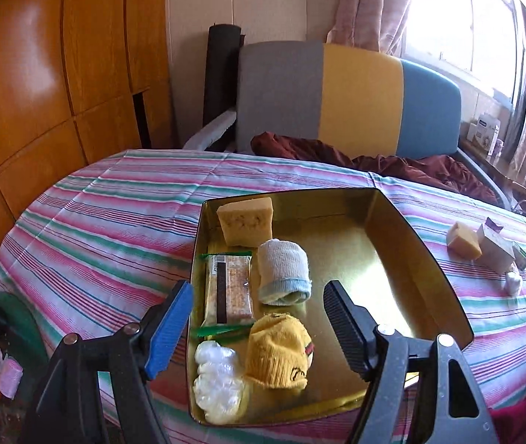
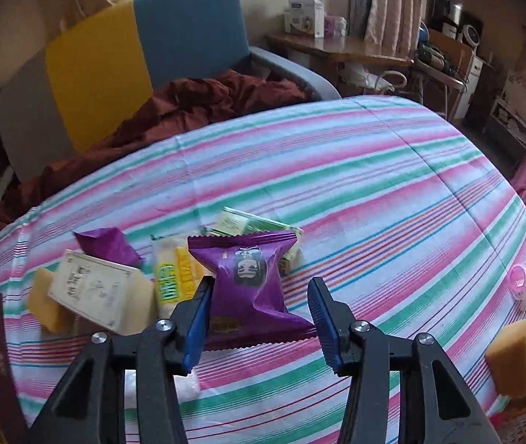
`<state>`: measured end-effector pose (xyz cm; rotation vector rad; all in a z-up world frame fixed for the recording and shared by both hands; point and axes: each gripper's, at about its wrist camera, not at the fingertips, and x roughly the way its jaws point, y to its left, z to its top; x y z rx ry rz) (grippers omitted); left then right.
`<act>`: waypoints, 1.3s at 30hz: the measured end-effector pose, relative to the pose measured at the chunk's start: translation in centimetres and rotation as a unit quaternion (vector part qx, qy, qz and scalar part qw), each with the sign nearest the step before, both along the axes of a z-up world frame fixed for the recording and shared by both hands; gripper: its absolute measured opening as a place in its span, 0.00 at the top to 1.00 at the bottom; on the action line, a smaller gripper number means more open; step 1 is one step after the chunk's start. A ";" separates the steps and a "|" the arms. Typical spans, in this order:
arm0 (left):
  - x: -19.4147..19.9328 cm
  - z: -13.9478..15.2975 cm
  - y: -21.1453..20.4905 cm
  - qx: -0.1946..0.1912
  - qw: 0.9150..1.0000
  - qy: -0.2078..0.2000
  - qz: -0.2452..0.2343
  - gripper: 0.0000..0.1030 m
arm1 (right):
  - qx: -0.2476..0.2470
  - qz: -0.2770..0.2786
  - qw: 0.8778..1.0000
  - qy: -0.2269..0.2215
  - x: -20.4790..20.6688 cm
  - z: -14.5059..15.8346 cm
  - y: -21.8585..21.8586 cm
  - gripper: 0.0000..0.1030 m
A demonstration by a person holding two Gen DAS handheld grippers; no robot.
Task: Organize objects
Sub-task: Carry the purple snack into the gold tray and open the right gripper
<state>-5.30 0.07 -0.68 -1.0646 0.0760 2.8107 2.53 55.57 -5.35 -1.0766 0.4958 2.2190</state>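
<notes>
Left hand-held gripper (image 1: 257, 320) wide, empty, above gold tray (image 1: 425, 259) holding socks, sponge, snack bar. Right hand-held gripper (image 2: 259, 318) narrowed around purple snack packet (image 2: 250, 277) over bed, probably tray-bound; pad contact unclear.

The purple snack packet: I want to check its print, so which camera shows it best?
The right wrist view. The purple snack packet sits large and centred between the right gripper's fingers, its dark printed picture facing the camera. The left wrist view shows at most a dark purple scrap at the far right edge, too small to tell.
</notes>
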 end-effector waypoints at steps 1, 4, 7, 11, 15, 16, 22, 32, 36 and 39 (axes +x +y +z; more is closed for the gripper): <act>0.1 0.0 0.0 0.002 1.000 0.000 0.000 0.28 | 0.002 0.014 1.000 0.011 -0.1 0.7 -0.9 0.50; 0.4 -0.2 -0.3 0.011 1.000 -0.002 0.000 0.28 | 0.016 0.063 0.997 0.037 -0.8 2.6 -4.8 0.50; 0.6 -0.5 -0.5 0.015 1.000 -0.008 0.003 0.28 | 0.014 0.116 0.991 0.060 -1.8 4.0 -8.8 0.50; 0.7 -1.2 -1.1 0.032 0.999 -0.025 0.004 0.28 | -0.009 0.213 0.974 0.078 -3.4 4.8 -15.6 0.50; 0.7 -1.8 -1.8 0.044 0.998 -0.034 0.008 0.28 | -0.023 0.304 0.950 0.072 -5.2 4.5 -23.3 0.50; 0.7 -1.8 -2.1 0.045 0.998 -0.033 0.011 0.28 | -0.029 0.328 0.942 0.069 -5.6 4.3 -25.2 0.50; 0.6 -1.8 -5.6 0.067 0.995 -0.037 0.057 0.28 | -0.062 0.432 0.899 0.029 -8.0 1.1 -34.9 0.50; 0.6 -2.8 -8.7 0.087 0.990 -0.050 0.096 0.30 | -0.082 0.485 0.870 -0.045 -9.5 -4.8 -43.3 0.48; 0.6 -2.9 -8.3 0.079 0.992 -0.049 0.086 0.30 | -0.088 0.526 0.845 -0.041 -8.6 -5.4 -45.4 0.40; 0.6 -3.0 -7.8 0.073 0.993 -0.049 0.078 0.30 | -0.093 0.528 0.843 -0.040 -8.1 -5.7 -45.6 0.40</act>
